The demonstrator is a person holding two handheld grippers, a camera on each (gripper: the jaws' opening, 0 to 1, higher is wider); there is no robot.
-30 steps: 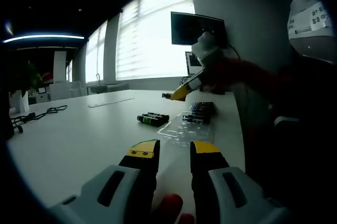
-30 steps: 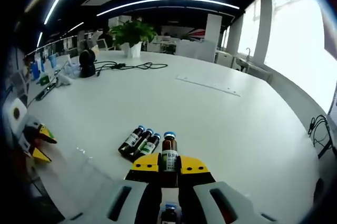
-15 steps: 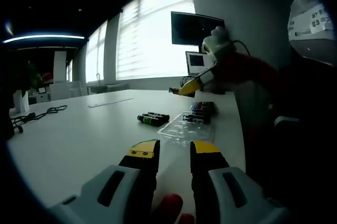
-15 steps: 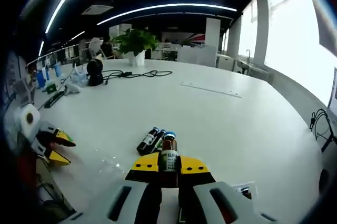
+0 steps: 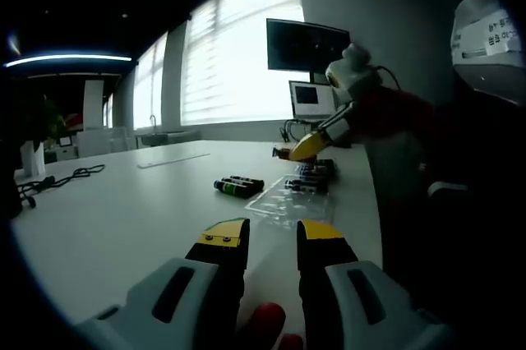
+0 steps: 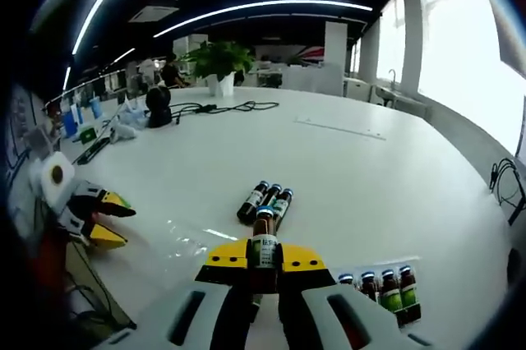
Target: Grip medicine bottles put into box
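My right gripper (image 6: 263,258) is shut on a brown medicine bottle (image 6: 263,237) with a blue cap and white label, held above the white table. Three more bottles (image 6: 268,201) lie side by side just beyond it. At lower right, a clear plastic box (image 6: 380,291) holds several upright bottles. In the left gripper view the right gripper (image 5: 300,147) hangs over that box (image 5: 288,200), above the bottles (image 5: 313,173) in it, and the loose bottles (image 5: 238,186) lie to its left. My left gripper (image 5: 272,235) is open and low over the table, also seen as the left gripper (image 6: 97,218).
A potted plant (image 6: 220,61), black cables (image 6: 226,107) and a black round device (image 6: 158,104) stand at the far side of the table. A monitor (image 5: 308,44) hangs on the wall behind the box. A person's red sleeve (image 5: 390,116) reaches in from the right.
The right gripper has carried the bottle from above the loose bottles toward the box, whose bottles now show at lower right. The left gripper has not moved.
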